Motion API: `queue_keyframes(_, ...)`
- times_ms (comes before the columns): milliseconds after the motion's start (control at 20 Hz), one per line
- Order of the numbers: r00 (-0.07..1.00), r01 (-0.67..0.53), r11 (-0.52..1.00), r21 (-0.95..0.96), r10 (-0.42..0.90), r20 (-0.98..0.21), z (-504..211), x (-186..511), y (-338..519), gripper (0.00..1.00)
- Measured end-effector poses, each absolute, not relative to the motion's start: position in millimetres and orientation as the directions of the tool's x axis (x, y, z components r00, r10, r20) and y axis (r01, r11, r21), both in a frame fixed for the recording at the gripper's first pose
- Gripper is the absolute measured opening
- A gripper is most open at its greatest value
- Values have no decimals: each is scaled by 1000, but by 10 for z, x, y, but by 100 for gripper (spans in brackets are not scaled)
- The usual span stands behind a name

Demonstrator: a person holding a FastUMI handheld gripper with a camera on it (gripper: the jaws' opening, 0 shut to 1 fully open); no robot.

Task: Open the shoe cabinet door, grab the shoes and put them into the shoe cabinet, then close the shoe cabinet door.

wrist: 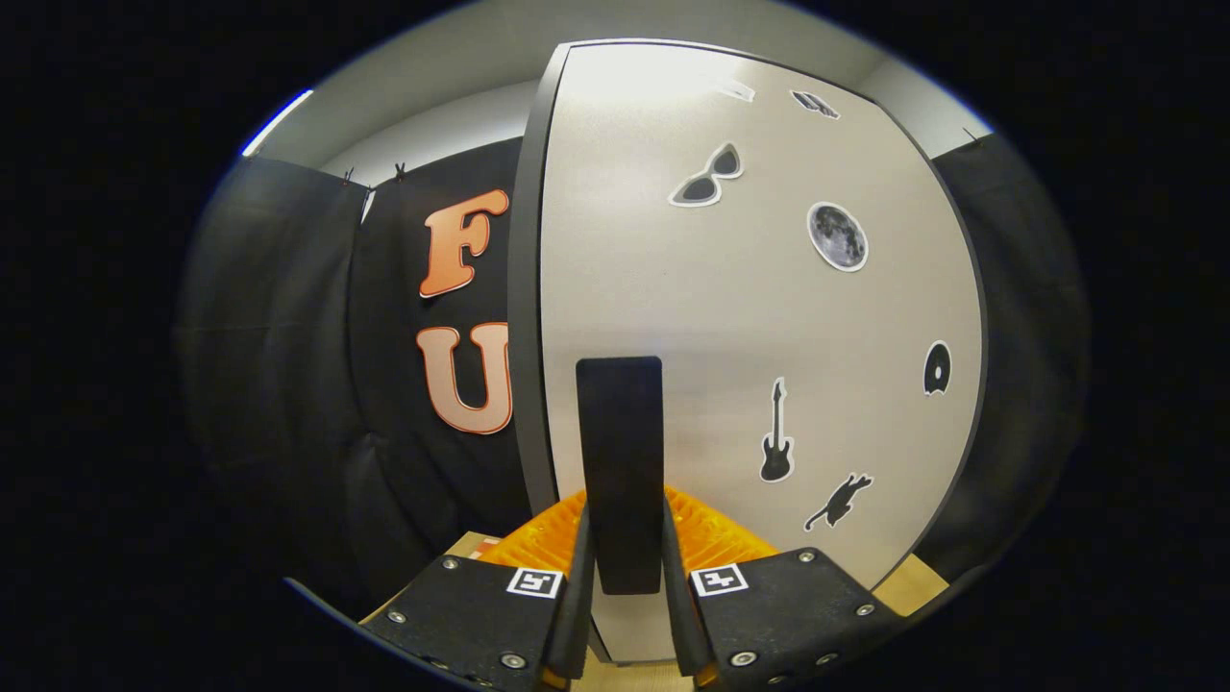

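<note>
The shoe cabinet door (750,317) is a pale panel with a dark edge, standing close in front of me. It carries small stickers: sunglasses, a moon, a guitar, a cat and a record. A flat black vertical handle (620,432) sits on the door near its left edge. My gripper (625,509) has one finger on each side of the handle's lower part, and both fingers (579,567) press against it. The dark strip (524,308) along the door's left side shows; I cannot tell whether the door is ajar.
Black booth cloth (288,365) hangs to the left of the cabinet and behind it on the right. A tan wooden surface (918,586) shows low down at both sides of the cabinet's foot. A pale ceiling is overhead.
</note>
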State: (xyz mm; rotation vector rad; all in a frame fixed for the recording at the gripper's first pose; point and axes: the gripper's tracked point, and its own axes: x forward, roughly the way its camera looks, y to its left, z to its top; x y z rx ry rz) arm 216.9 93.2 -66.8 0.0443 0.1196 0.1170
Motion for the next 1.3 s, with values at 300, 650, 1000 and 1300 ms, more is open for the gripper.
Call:
queue_keyframes(300, 983, -114, 992, 61, 121, -137, -667, 2043, 894, 30)
queue_keyframes(650, 983, -110, 991, 75, 120, -136, -654, 1813, 758, 27)
queue_keyframes(1000, 981, -110, 988, 106, 125, -147, -645, 1562, 603, 26)
queue_keyframes(1300, 984, -99, 989, 114, 114, -134, -623, 1400, 461, 24)
